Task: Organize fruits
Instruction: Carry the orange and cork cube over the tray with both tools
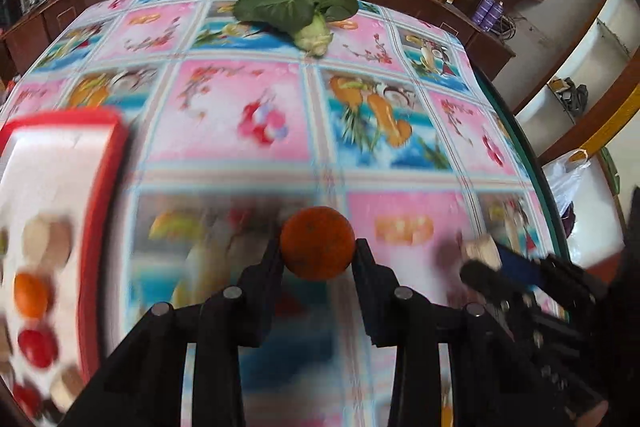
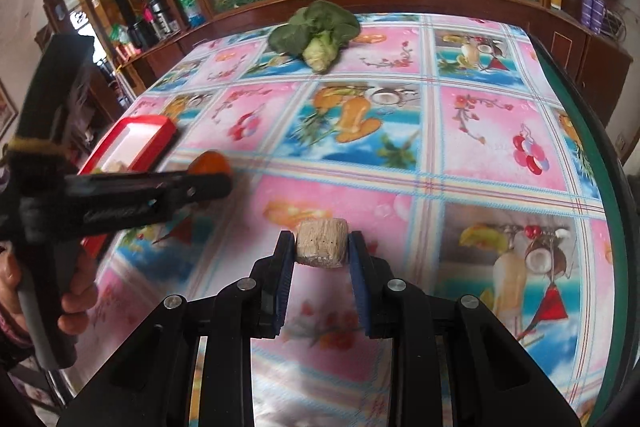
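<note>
My left gripper (image 1: 318,247) is shut on an orange tangerine (image 1: 317,242) and holds it above the table; the tangerine also shows in the right wrist view (image 2: 209,162). My right gripper (image 2: 321,247) is shut on a beige wrapped cylinder-shaped piece (image 2: 322,243), which also shows in the left wrist view (image 1: 482,251). A red-rimmed white tray (image 1: 102,187) lies at the left and holds several small items, orange, red and beige. It also shows in the right wrist view (image 2: 160,141).
A leafy green vegetable (image 1: 298,9) lies at the far side of the table, on the fruit-print tablecloth (image 1: 240,107). A wooden cabinet with a flower picture stands behind. The table's green edge (image 2: 592,131) runs along the right.
</note>
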Demonstrator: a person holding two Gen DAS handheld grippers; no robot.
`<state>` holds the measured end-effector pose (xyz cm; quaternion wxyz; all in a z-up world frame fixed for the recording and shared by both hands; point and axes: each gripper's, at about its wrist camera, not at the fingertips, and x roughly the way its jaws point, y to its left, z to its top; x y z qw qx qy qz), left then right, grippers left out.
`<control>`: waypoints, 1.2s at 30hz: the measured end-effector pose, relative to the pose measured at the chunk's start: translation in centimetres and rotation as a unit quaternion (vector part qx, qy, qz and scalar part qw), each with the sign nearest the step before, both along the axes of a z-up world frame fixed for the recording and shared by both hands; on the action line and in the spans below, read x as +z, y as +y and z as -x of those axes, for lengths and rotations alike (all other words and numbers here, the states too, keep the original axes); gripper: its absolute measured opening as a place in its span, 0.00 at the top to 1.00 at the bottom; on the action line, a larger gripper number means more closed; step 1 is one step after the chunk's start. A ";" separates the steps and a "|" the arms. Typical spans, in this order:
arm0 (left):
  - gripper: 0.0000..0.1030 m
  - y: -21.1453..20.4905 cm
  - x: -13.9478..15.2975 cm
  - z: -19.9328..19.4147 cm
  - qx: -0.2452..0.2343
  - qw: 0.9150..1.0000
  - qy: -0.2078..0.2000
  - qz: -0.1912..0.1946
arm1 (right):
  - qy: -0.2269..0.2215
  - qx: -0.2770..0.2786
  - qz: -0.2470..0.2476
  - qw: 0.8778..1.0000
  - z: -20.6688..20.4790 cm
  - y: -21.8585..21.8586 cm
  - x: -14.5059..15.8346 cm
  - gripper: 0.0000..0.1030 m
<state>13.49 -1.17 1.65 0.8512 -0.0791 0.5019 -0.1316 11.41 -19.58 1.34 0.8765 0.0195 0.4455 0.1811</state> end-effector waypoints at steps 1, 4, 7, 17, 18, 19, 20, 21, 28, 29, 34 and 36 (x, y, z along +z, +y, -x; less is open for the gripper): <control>0.63 0.6 0.1 1.0 0.003 1.000 0.000 0.007 | 0.000 0.002 0.000 1.000 0.2 0.3 0.1 0.74; 0.63 2.3 0.4 3.3 0.008 1.000 -0.004 0.019 | 0.005 0.011 -0.003 1.000 1.3 1.5 0.1 0.74; 0.63 3.8 0.8 5.1 0.012 1.000 -0.012 0.011 | 0.012 0.022 -0.002 1.000 2.1 3.2 0.0 0.74; 0.63 12.4 2.9 6.6 0.072 0.997 -0.033 0.014 | 0.015 0.072 -0.017 0.997 1.6 11.6 1.0 0.74; 0.63 13.3 3.1 6.5 0.078 0.996 -0.038 0.009 | 0.014 0.079 -0.018 0.997 1.4 12.6 1.2 0.74; 0.63 14.2 3.3 6.3 0.083 0.996 -0.041 0.005 | 0.013 0.084 -0.019 0.996 1.3 13.3 1.3 0.74; 0.63 15.3 3.5 6.1 0.090 0.995 -0.044 -0.003 | 0.011 0.090 -0.020 0.996 1.0 14.3 1.5 0.74; 0.63 16.1 3.7 5.9 0.095 0.994 -0.045 -0.007 | 0.009 0.097 -0.023 0.995 0.7 15.3 1.7 0.74; 0.63 20.7 3.6 3.2 0.121 0.991 -0.050 -0.037 | 0.000 0.121 -0.039 0.992 -1.9 21.5 2.6 0.74; 0.63 21.1 3.4 2.7 0.124 0.990 -0.048 -0.039 | -0.001 0.127 -0.038 0.991 -2.4 22.6 2.5 0.74; 0.63 22.1 2.0 0.2 0.130 0.990 -0.036 -0.049 | -0.013 0.139 -0.013 0.990 -3.9 26.2 2.1 0.74; 0.63 22.4 1.6 -0.4 0.134 0.990 -0.029 -0.045 | -0.018 0.143 0.001 0.990 -4.9 27.5 1.7 0.74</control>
